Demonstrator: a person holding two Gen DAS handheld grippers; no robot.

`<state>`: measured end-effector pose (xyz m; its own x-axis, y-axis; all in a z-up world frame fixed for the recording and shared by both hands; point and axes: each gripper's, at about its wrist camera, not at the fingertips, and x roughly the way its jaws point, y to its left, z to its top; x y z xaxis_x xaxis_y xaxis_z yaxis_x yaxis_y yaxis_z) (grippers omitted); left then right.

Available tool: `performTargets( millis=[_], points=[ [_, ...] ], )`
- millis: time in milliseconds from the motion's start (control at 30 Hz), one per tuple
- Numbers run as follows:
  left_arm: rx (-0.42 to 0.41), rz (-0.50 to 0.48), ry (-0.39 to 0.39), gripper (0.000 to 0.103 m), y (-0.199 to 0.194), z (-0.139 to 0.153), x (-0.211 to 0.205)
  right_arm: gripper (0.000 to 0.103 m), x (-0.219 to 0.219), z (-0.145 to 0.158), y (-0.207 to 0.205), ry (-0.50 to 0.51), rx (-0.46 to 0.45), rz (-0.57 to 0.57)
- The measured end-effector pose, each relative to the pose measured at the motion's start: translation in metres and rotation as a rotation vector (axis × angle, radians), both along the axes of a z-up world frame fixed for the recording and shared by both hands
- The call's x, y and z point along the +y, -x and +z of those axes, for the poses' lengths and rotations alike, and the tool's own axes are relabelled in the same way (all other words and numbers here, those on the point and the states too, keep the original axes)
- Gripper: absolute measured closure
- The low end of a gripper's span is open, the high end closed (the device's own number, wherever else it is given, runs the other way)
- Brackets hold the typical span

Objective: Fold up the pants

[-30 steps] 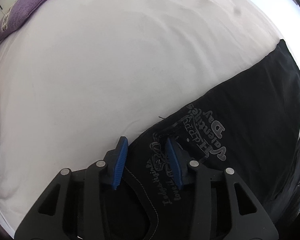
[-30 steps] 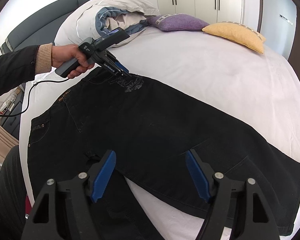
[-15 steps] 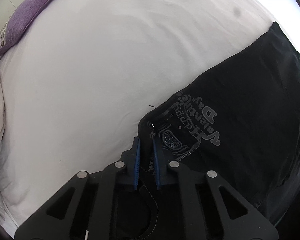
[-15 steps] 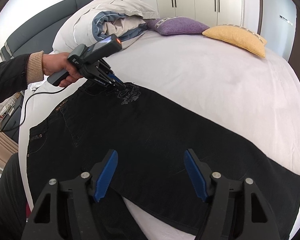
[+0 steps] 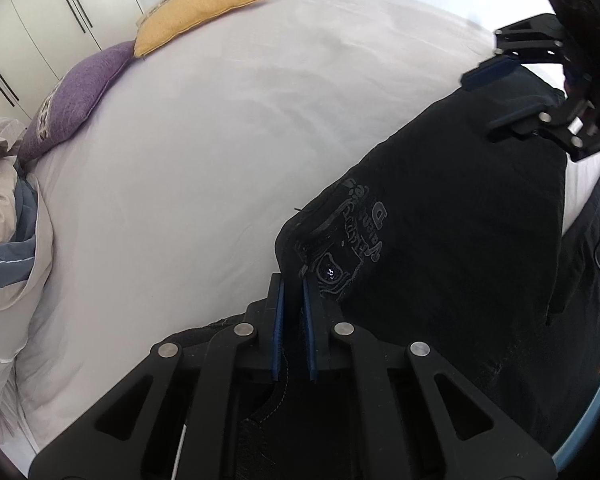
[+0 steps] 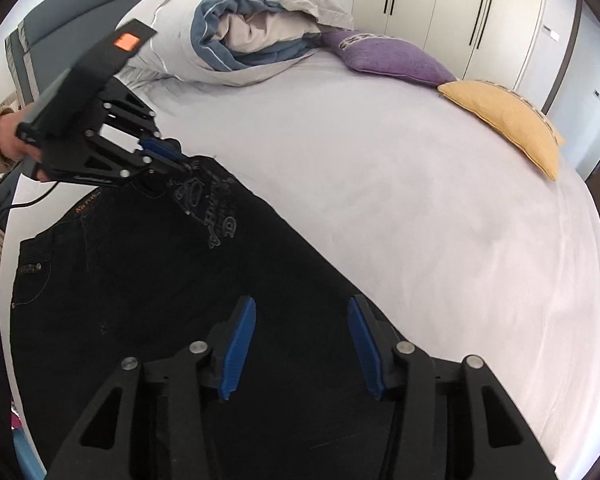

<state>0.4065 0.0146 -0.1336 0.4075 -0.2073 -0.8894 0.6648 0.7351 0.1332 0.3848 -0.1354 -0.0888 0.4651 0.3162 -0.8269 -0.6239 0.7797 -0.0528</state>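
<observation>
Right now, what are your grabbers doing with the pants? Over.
Left gripper shut on pants near the print. Right gripper jaws closing over the leg, not pinching yet. Bed sheet beyond the pants bare.

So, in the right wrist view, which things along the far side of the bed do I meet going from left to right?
Left tool gripping the black pants → rolled duvet → purple cushion → yellow cushion.

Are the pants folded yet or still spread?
Spread: the pants lie flat on the bed, one corner pinched by the left gripper.
</observation>
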Motion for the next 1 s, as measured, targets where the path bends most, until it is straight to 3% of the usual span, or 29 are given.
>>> performTargets(
  millis=[333, 500, 600, 667, 1000],
  points=[
    [-0.067, -0.046, 0.016, 0.095, 0.056, 0.017, 0.023, 0.059, 0.03, -0.017, -0.021, 0.149, 0.035, 0.102],
    [-0.063, -0.049, 0.031, 0.095, 0.052, 0.021, 0.027, 0.074, 0.044, -0.023, -0.028, 0.181, 0.053, 0.132],
    [-0.062, -0.053, 0.029, 0.095, 0.053, 0.022, 0.028, 0.081, 0.046, -0.023, -0.028, 0.174, 0.06, 0.135],
    [-0.062, -0.053, 0.03, 0.095, 0.053, 0.022, 0.03, 0.092, 0.047, -0.022, -0.026, 0.167, 0.059, 0.143],
    [-0.067, -0.033, 0.044, 0.095, 0.068, 0.027, 0.035, 0.099, 0.053, -0.012, -0.003, 0.117, 0.032, 0.134]
  ],
)
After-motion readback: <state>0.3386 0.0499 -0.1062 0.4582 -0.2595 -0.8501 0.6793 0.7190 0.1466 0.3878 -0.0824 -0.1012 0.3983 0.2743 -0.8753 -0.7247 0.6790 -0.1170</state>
